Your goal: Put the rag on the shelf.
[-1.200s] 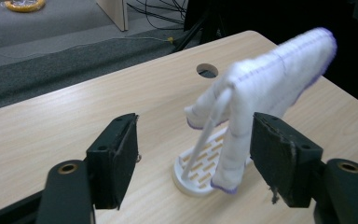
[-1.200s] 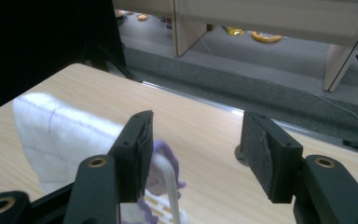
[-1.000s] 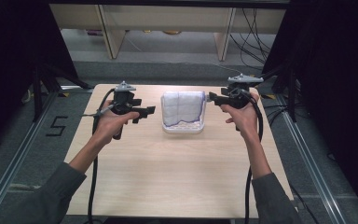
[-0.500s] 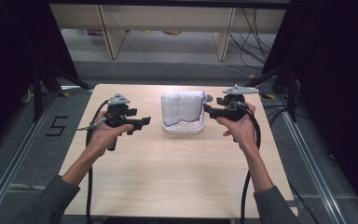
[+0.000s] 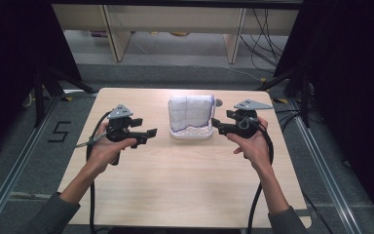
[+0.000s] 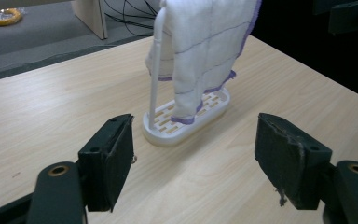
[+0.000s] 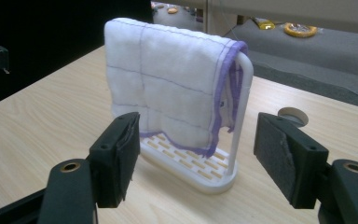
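We see a pale wooden tabletop (image 5: 185, 180) carrying one white slotted rack (image 5: 191, 132) toward twelve o'clock, a cloth (image 5: 190, 113) draped over it.

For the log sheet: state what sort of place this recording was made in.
Probably a lab recording station: a bare wooden table between dark curtains, metal rails on the grey floor, loose cables behind, and a taped number beside it.

Cloth (image 7: 168, 88): white, crossed by thin purple grid lines, purple stitched hem. Rack (image 7: 214, 179): white plastic, its slotted base showing tan through the openings. Desk (image 5: 190, 180): pale wood grain. Left gripper (image 5: 143, 136) and right gripper (image 5: 219, 126): black bodies, black fingers (image 6: 109, 165), each topped with a grey plate. Sleeves (image 5: 53, 214): grey.
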`<state>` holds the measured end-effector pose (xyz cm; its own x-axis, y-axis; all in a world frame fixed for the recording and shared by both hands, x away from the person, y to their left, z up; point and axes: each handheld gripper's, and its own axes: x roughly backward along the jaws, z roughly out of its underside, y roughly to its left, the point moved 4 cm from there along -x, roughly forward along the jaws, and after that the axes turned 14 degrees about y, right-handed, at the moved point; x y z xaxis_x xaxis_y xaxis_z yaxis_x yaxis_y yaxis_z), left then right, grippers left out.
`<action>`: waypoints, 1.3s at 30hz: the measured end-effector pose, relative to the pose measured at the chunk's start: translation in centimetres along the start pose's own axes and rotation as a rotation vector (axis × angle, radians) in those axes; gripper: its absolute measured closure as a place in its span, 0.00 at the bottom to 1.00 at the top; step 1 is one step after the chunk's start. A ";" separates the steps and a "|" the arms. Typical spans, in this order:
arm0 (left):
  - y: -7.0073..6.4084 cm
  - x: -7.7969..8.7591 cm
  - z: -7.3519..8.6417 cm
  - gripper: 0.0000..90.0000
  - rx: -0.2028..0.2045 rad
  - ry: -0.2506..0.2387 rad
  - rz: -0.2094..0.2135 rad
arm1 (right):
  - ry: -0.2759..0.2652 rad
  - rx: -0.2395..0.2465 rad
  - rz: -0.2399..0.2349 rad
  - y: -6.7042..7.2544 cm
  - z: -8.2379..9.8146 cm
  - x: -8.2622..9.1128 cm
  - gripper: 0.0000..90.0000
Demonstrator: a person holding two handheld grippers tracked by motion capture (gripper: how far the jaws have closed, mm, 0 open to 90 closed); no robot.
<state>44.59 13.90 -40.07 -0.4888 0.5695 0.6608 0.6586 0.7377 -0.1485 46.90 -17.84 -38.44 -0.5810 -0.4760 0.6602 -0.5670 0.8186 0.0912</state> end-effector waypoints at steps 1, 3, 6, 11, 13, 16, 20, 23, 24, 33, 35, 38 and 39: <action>-0.2 0.0 0.2 0.31 -0.003 -0.001 0.007 | -0.002 0.007 -0.014 0.3 0.3 0.2 0.34; -0.6 0.0 0.7 0.30 -0.013 0.006 0.009 | -0.005 0.017 -0.011 0.3 0.4 0.2 0.34; -1.4 -0.2 1.6 0.30 -0.009 0.008 0.050 | 0.001 0.022 -0.014 0.8 1.2 0.7 0.33; -2.1 -0.2 2.3 0.29 -0.021 0.019 0.056 | 0.005 0.012 -0.033 1.2 1.9 1.0 0.31; -2.4 -0.3 2.5 0.29 -0.027 0.025 0.061 | 0.007 0.000 -0.030 1.4 2.2 1.1 0.30; -2.6 -0.3 2.9 0.28 -0.034 0.026 0.066 | 0.014 0.004 -0.027 1.5 2.7 1.1 0.27; -2.9 -0.4 3.5 0.27 -0.042 0.037 0.066 | 0.022 0.021 -0.027 1.8 3.6 1.1 0.28; -3.2 -0.6 4.0 0.26 -0.043 0.048 0.096 | 0.029 0.030 -0.036 1.9 4.0 0.9 0.27; -3.4 -0.6 4.3 0.26 -0.052 0.050 0.092 | 0.034 0.024 -0.027 1.9 4.3 0.9 0.27; -4.2 -0.7 5.8 0.25 -0.065 0.056 0.091 | 0.064 0.014 -0.047 2.6 6.1 1.0 0.26; -4.3 -0.6 6.2 0.25 -0.079 0.061 0.086 | 0.066 0.029 -0.046 2.7 6.3 1.1 0.26; -4.5 -0.6 6.6 0.25 -0.086 0.057 0.100 | 0.059 0.032 -0.063 3.0 6.7 1.2 0.26; -4.5 -0.6 6.6 0.25 -0.086 0.057 0.100 | 0.059 0.032 -0.063 3.0 6.7 1.2 0.26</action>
<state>38.14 12.58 -44.64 -0.3867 0.6152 0.6870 0.7503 0.6431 -0.1535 40.59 -18.13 -42.38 -0.5088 -0.5053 0.6970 -0.6200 0.7768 0.1106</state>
